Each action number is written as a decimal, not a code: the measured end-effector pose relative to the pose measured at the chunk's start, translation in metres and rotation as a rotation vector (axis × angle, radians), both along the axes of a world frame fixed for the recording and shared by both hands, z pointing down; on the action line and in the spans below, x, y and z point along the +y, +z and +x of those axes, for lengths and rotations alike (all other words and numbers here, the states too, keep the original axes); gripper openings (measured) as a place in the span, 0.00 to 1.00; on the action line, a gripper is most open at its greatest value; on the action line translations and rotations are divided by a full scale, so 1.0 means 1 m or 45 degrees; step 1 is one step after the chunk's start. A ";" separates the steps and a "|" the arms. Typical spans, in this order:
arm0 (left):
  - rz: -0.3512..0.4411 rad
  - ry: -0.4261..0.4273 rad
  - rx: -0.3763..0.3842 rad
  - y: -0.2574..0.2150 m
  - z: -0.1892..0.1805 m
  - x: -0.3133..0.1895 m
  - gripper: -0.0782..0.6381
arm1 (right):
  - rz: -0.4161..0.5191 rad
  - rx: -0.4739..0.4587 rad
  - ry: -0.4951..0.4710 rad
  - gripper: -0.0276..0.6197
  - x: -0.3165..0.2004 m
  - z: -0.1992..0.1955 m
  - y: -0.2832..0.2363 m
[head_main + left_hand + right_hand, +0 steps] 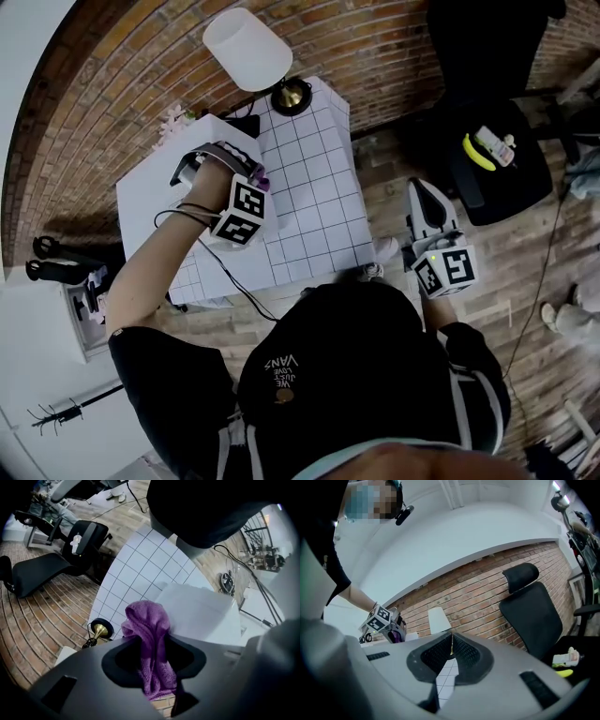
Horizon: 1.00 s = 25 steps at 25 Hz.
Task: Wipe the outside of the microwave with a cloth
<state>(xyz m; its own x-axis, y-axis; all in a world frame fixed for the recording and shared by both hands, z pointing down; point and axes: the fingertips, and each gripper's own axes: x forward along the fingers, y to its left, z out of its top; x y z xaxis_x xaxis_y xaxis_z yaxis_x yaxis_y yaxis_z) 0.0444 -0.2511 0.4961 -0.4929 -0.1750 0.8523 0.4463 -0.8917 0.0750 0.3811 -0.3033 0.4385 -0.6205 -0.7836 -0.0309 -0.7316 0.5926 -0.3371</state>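
Note:
The white microwave [150, 202] stands at the left end of a table with a white checked cover [314, 197]. My left gripper [253, 171] hangs over the microwave's right part, shut on a purple cloth [261, 178]. In the left gripper view the cloth [151, 641] hangs bunched between the jaws, beside the microwave's white face [201, 616]; whether it touches is unclear. My right gripper [418, 187] is off the table's right side over the wooden floor, and the right gripper view shows it [451, 645] shut on nothing.
A lamp with a white shade [247, 47] and brass base [292, 94] stands at the table's back. A black office chair [502, 159] holding small yellow and white items stands to the right. A brick wall [375, 47] runs behind. A cable [234, 281] trails off the table's front.

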 end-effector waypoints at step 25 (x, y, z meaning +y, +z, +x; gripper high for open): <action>0.061 -0.106 -0.177 0.018 -0.047 -0.110 0.31 | -0.134 0.008 0.236 0.05 0.010 0.062 0.036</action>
